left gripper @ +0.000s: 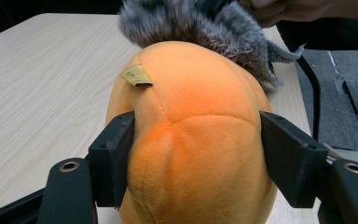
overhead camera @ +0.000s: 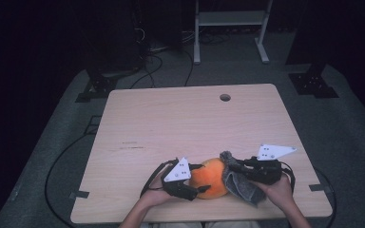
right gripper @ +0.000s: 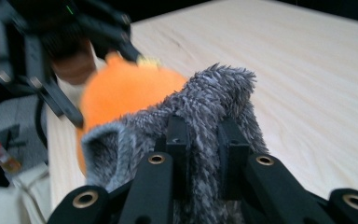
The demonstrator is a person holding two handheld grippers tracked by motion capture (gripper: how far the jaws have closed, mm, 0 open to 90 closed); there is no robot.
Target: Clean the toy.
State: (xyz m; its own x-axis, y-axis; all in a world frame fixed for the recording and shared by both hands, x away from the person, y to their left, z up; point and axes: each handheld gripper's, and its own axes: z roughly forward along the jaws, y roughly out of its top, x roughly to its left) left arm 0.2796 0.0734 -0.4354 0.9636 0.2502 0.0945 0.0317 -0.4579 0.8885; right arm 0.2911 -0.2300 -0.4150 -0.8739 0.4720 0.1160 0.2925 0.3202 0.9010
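An orange plush ball (overhead camera: 211, 177) lies near the front edge of the wooden table (overhead camera: 171, 123). My left gripper (overhead camera: 196, 178) is shut on it: in the left gripper view both pads dent the sides of the orange plush ball (left gripper: 196, 135), which carries a small yellow tag (left gripper: 136, 76). A grey furry cloth (overhead camera: 240, 183) drapes over the ball's right side. My right gripper (overhead camera: 233, 167) is shut on this grey furry cloth (right gripper: 205, 121), pinched between the jaws in the right gripper view. The orange ball (right gripper: 121, 93) shows behind it.
A round cable hole (overhead camera: 225, 97) sits at the table's far edge. Black cables (overhead camera: 62, 156) run over the grey floor to the left. A white frame (overhead camera: 230, 28) stands beyond the table.
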